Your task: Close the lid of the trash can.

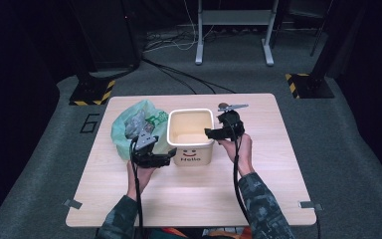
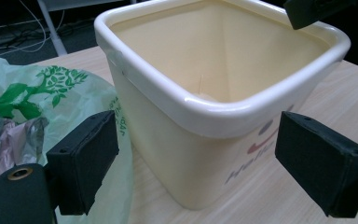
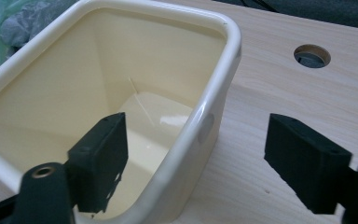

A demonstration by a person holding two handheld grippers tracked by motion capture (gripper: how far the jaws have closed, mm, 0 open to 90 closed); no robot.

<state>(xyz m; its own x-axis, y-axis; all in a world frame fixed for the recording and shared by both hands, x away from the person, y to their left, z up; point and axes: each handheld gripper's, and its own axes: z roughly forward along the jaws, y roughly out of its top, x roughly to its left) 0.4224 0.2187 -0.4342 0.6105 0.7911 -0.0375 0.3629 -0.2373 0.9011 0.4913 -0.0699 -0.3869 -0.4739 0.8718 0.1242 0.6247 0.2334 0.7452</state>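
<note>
A cream square bin [image 1: 190, 157] with a smiley and the word "Hello" on its front stands in the middle of the table, and nothing lies inside it. My left gripper [image 1: 170, 157] is open at the bin's front left corner. In the left gripper view its jaws [image 2: 196, 140] stand either side of that corner of the bin [image 2: 186, 154] without touching it. My right gripper [image 1: 211, 133] is open over the right rim. In the right gripper view [image 3: 200, 140] one jaw is inside the bin [image 3: 74, 79], the other outside, and neither presses the wall.
A crumpled green plastic bag [image 1: 129, 124] with a tree print [image 2: 51, 93] lies against the bin's left side, with grey film in it. A round cable hole [image 3: 312, 55] sits in the wooden table [image 1: 194, 199] behind the bin. Bare tabletop stretches front and right.
</note>
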